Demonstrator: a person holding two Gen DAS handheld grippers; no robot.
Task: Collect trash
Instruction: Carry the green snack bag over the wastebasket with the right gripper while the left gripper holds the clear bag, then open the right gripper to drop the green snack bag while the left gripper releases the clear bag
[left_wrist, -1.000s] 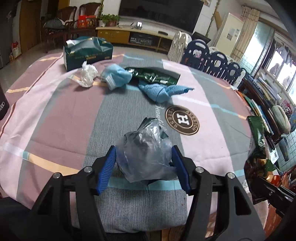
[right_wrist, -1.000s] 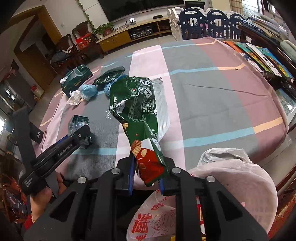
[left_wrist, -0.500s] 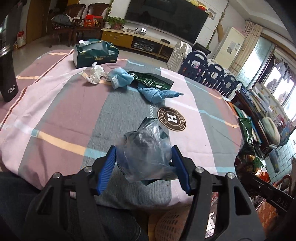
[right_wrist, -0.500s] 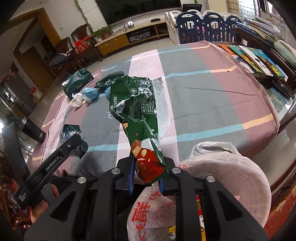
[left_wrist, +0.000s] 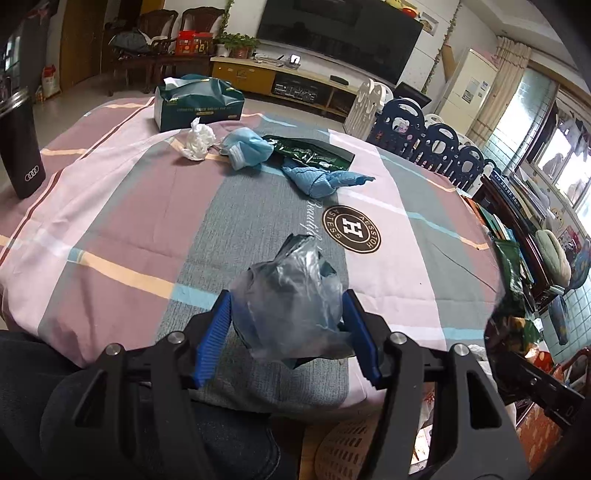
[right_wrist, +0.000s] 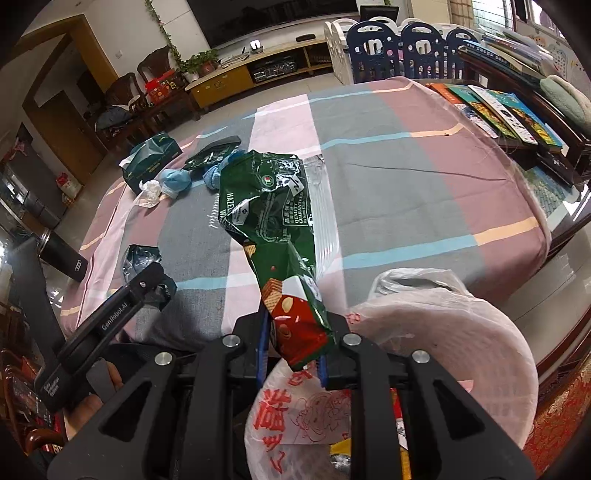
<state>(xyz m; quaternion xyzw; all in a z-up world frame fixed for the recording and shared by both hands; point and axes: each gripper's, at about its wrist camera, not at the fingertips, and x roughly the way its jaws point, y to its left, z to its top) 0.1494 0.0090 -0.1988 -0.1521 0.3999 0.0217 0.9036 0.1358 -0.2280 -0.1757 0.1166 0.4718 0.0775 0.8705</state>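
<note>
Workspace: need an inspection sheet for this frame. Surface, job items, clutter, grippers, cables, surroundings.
Surface: table under a striped cloth with a round H logo.
Job's things: crumpled clear plastic bag in the left gripper; green wafer wrapper in the right gripper, above the lined trash bin at the table edge. On the cloth: white tissue wad, blue mask, blue cloth, flat green wrapper.
Clutter: tissue box, black tumbler.
Grippers: left gripper jaws closed on the bag; right gripper jaws closed on the wrapper's lower end.
Cables: nothing seen.
Surroundings: TV, books.
</note>
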